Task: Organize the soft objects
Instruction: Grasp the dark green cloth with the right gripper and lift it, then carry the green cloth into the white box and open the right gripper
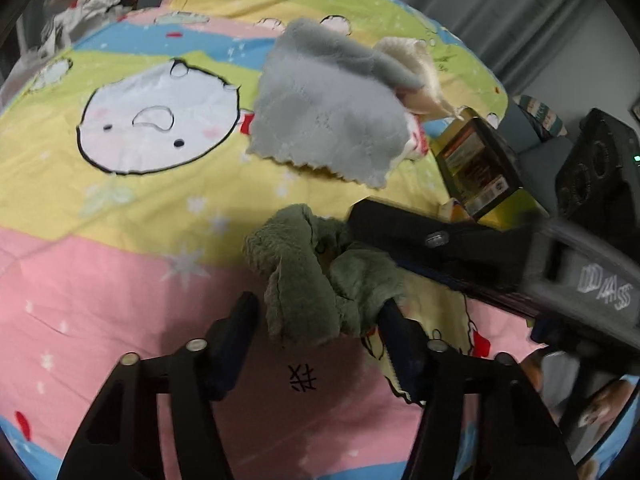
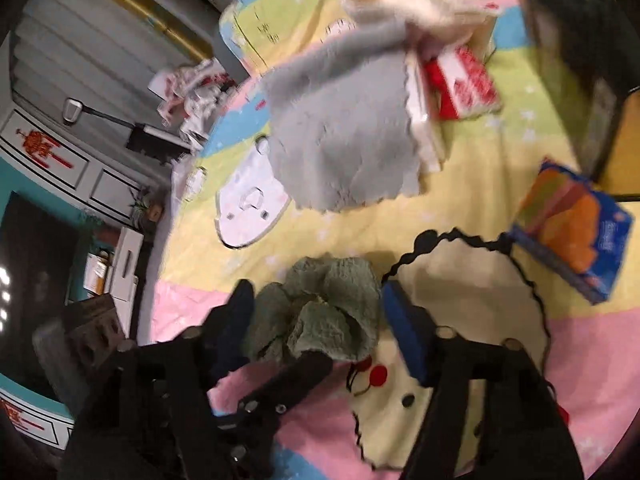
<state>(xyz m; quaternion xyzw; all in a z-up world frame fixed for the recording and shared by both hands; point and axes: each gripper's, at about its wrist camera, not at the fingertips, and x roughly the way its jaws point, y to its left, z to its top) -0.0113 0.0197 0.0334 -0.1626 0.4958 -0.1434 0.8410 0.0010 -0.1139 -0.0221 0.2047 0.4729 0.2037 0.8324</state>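
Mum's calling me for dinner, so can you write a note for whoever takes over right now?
Left hand-held gripper: open, jaws either side of the crumpled green cloth on the bed.
Right hand-held gripper: also astride that cloth; grip unclear.
Grey cloth: spread over boxes further back, with the cream cloth behind it.
Done: nothing looks folded or stacked.
Left: tidy all three cloths.

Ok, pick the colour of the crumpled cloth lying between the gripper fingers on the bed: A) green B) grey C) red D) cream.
A: the crumpled cloth between the left gripper fingers is green, while the grey cloth lies spread out farther away.
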